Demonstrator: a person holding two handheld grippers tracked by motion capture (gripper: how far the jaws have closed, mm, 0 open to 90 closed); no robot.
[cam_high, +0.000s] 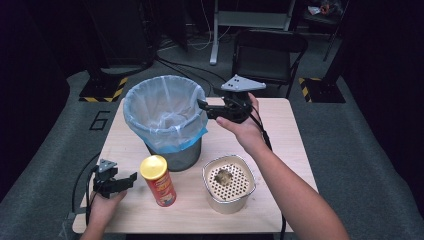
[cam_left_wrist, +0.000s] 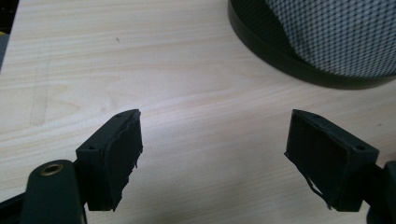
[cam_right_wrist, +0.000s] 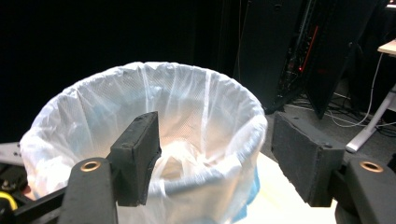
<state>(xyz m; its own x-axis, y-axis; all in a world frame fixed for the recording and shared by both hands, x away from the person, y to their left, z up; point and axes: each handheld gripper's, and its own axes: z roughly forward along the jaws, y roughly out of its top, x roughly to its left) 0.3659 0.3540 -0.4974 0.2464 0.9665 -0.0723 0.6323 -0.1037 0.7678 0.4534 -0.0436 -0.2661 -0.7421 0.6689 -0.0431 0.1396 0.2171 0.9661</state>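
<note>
Now right claw (cam_high: 202, 107) gapes, seemingly empty, beside lined bin (cam_high: 165, 117).

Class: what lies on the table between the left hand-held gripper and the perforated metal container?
The yellow-lidded red canister stands between left hand-held gripper and perforated metal container, in the high view.

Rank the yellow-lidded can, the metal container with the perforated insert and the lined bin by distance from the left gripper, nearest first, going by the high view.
Measured from the left gripper:
1. Yellow-lidded can: just to its right at the table's near edge, nearly at the jaw tips.
2. Lined bin: behind the can, toward the far left of the table.
3. Metal container with the perforated insert: near edge, right of the can.
</note>
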